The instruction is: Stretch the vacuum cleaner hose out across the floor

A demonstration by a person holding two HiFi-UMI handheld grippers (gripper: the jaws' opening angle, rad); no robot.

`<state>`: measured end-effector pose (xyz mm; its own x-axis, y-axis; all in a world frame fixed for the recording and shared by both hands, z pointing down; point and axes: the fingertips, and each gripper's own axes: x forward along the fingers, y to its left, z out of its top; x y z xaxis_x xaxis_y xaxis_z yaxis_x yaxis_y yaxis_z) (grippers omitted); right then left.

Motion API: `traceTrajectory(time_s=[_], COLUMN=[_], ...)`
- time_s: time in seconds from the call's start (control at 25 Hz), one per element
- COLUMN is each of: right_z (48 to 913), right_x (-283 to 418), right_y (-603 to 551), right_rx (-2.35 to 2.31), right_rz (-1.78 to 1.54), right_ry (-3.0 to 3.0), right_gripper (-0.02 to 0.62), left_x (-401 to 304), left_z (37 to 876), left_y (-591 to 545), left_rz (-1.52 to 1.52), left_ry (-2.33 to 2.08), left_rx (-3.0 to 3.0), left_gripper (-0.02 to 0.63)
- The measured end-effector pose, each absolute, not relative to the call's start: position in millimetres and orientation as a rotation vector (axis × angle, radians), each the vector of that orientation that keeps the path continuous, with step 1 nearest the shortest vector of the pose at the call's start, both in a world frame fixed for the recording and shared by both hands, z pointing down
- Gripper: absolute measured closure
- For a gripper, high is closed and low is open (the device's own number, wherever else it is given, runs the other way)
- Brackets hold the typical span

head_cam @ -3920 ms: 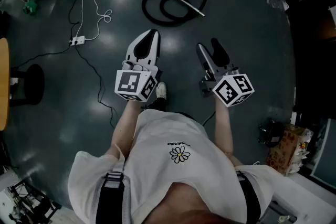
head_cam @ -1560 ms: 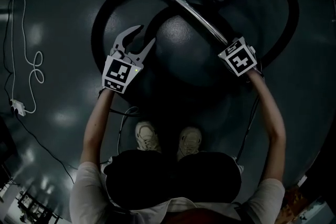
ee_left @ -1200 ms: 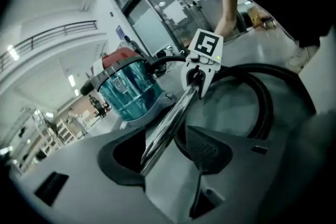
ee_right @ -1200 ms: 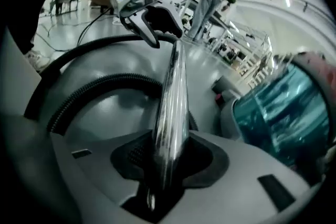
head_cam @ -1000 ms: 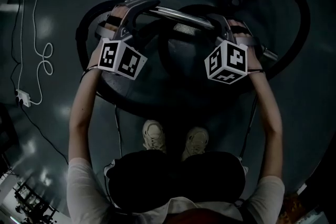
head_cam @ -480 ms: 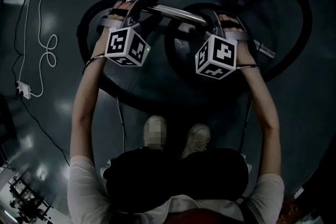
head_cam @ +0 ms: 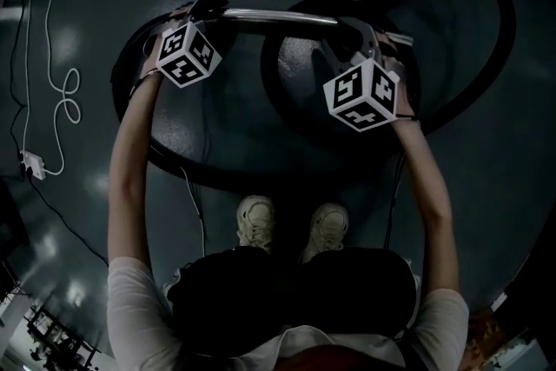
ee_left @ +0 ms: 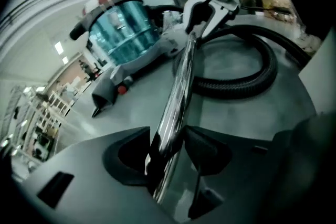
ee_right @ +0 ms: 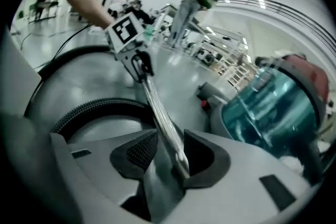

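**Both Grippers on the Shiny Tube**

We have the shiny metal tube (head_cam: pixel 278 16) of the vacuum cleaner (ee_left: pixel 123 29) between both grippers. The tube runs from left to right in front of us.

The right gripper (ee_right: pixel 170 157) is near the right end of the tube. Its jaws are clamped on the tube, and the dark pads press on it from both sides.

The left gripper (ee_left: pixel 168 147) is at the left end, where the tube meets a black part. Its jaws have just been closing in. The tube sits between the pads, but they do not squeeze it yet.

The hose (ee_left: pixel 236 84) is black and has little ribs. It lies on the floor (head_cam: pixel 78 213) in big round loops around and under the tube. It is not pulled out straight.

The vacuum cleaner sits on the floor just past the tube. It has a blue see-through tank (ee_right: pixel 273 107) and a red top.

Our shoes (head_cam: pixel 256 221) stand just outside the near edge of the biggest loop. A thin white cable (head_cam: pixel 65 96) lies on the floor on the left, well apart from the hose.
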<state>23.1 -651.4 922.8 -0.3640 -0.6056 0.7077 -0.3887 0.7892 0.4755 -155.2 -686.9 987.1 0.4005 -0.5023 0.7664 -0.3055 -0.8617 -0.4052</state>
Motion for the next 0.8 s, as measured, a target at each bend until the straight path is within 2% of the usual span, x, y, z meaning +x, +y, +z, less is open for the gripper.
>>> traceTrajectory(time_s=[0.12, 0.32, 0.36, 0.44, 0.56, 0.8], right_z=[902.1, 921.9, 928.1, 938.2, 946.0, 949.8], right_x=[76.5, 137.0, 140.9, 141.3, 133.0, 145.6], right_y=[-660.5, -647.3, -643.2, -635.3, -626.0, -588.8], right_rx=[0.915, 0.966, 0.971, 0.979, 1.01, 1.155], right_rz=[-0.137, -0.04, -0.005, 0.065, 0.186, 0.514], right_ry=[-2.019, -1.917, -1.914, -1.924, -1.955, -1.977], right_gripper=[0.433, 0.433, 0.433, 0.433, 0.433, 0.433], left_x=[-219.3, -337.4, -357.7, -378.4, -347.1, -145.1], left_z=[992.9, 1004.8, 1005.9, 985.8, 938.9, 922.4], left_y=[-700.6, -678.7, -673.3, -667.5, -665.0, -595.1], left_rz=[-1.534, -1.721, -1.727, -1.553, -1.244, -1.003], left_ry=[0.888, 1.236, 1.338, 1.593, 1.661, 0.914], left_rx=[-2.438, -2.297, -2.258, -2.249, -2.361, -2.707], left_gripper=[0.396, 0.4, 0.407, 0.449, 0.449, 0.449])
